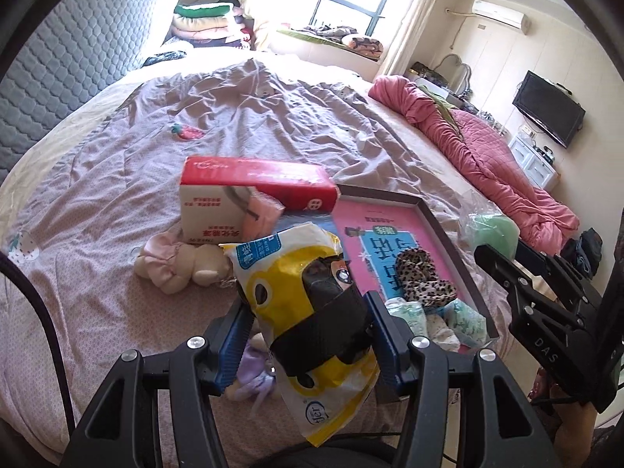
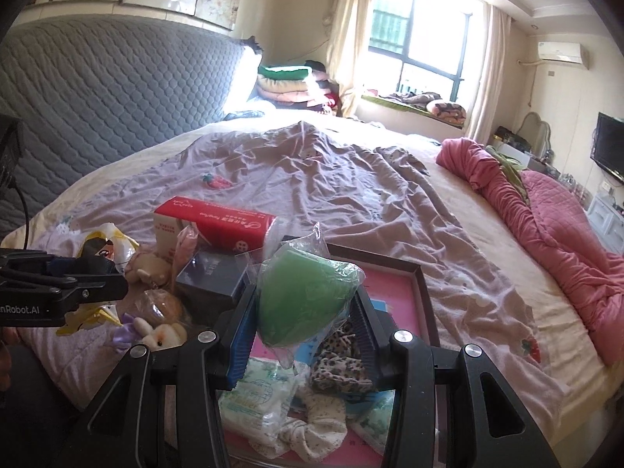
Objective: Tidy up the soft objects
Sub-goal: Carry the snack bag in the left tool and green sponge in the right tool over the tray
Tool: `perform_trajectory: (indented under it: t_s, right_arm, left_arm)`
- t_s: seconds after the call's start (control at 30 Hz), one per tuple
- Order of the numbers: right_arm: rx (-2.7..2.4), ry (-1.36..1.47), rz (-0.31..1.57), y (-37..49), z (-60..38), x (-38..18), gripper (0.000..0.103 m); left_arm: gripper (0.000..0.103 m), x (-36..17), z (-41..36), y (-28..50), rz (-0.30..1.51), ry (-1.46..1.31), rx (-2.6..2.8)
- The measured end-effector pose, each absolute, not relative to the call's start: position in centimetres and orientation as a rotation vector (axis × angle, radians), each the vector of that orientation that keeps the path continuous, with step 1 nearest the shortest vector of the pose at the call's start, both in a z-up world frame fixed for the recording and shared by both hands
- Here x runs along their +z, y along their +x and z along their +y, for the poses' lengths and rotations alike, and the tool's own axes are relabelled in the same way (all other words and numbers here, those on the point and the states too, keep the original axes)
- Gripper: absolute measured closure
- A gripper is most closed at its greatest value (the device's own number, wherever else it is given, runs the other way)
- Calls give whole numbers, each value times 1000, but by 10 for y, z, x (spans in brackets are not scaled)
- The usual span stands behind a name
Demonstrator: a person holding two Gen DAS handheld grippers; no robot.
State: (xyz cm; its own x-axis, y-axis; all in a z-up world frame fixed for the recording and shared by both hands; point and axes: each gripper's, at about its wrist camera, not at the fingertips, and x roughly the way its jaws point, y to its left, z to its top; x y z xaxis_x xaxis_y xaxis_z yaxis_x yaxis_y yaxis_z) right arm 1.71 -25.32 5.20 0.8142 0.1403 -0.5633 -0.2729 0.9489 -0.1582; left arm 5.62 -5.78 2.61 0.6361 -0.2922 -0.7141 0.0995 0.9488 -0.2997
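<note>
My left gripper (image 1: 308, 335) is shut on a yellow and white plastic packet with a black soft item inside (image 1: 312, 312), held above the bed. My right gripper (image 2: 304, 312) is shut on a green soft thing in a clear plastic bag (image 2: 300, 296), held over the shallow box lid with a pink lining (image 2: 413, 273). In that lid lie a leopard-print scrunchie (image 2: 339, 362), a pale scrunchie (image 2: 316, 425) and tissue packs (image 2: 257, 397). On the bed beside it lie a beige plush toy (image 1: 195, 265), a lilac plush (image 2: 132, 331) and a red and white box (image 1: 253, 191).
A wrinkled mauve sheet (image 1: 253, 109) covers the bed, with a rolled pink quilt (image 1: 487, 156) along its right side. A grey padded headboard (image 2: 109, 89) stands at the left, folded blankets (image 2: 288, 82) at the far end. A dark small box (image 2: 214, 277) lies by the lid.
</note>
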Motion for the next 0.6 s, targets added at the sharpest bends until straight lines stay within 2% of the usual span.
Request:
perform_trajectory:
  t_s: [0.6]
  right_arm:
    - [107, -153, 546, 12, -306, 70, 55]
  left_arm:
    - [46, 36, -139, 63, 833, -157, -398]
